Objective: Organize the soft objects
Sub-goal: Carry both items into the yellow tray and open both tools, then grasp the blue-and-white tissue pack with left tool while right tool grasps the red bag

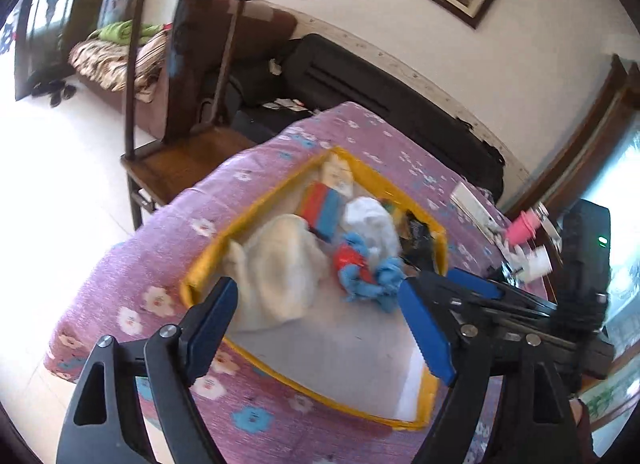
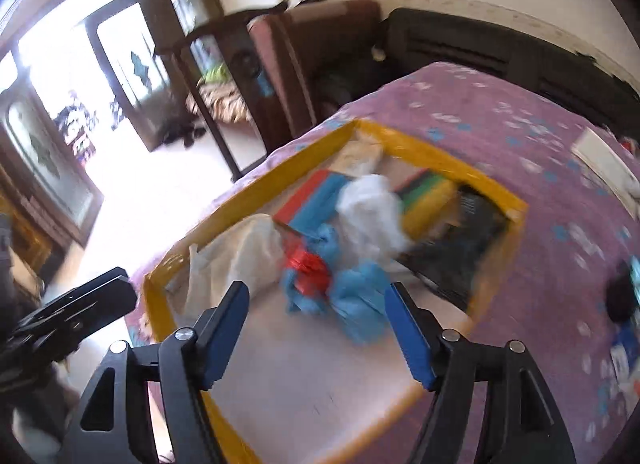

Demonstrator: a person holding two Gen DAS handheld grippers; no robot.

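- Blue pads sit on the black fingers of the left gripper (image 1: 320, 328), which tips down over the near part of the yellow box (image 1: 208, 264). Its fingers are wide apart and hold nothing.
- Black and blue too, the right gripper (image 2: 316, 332) hangs over the same box, tipped down the same way. Its fingers are wide apart and nothing is between them.
- Just past the left gripper's left finger lies a cream cloth (image 1: 276, 272), against the box's left wall.
- Just past the right gripper's tips lies a blue and red soft toy (image 2: 332, 284). It looks close to the right finger, but the blur hides whether they touch.
- Behind the toy sits a crumpled white cloth (image 2: 372, 216).
- Farther back in the box is a red and blue block (image 1: 322, 208), and something dark (image 2: 460, 248) fills the far right corner.
- Under the grippers the box floor is bare and pale.
- The box rests on a purple flowered cover (image 1: 160, 232).
- To the right of the left gripper, beyond the box, a pink cup (image 1: 524, 226) stands on the cover.
- Far off to the left is a wooden chair (image 1: 176, 144).
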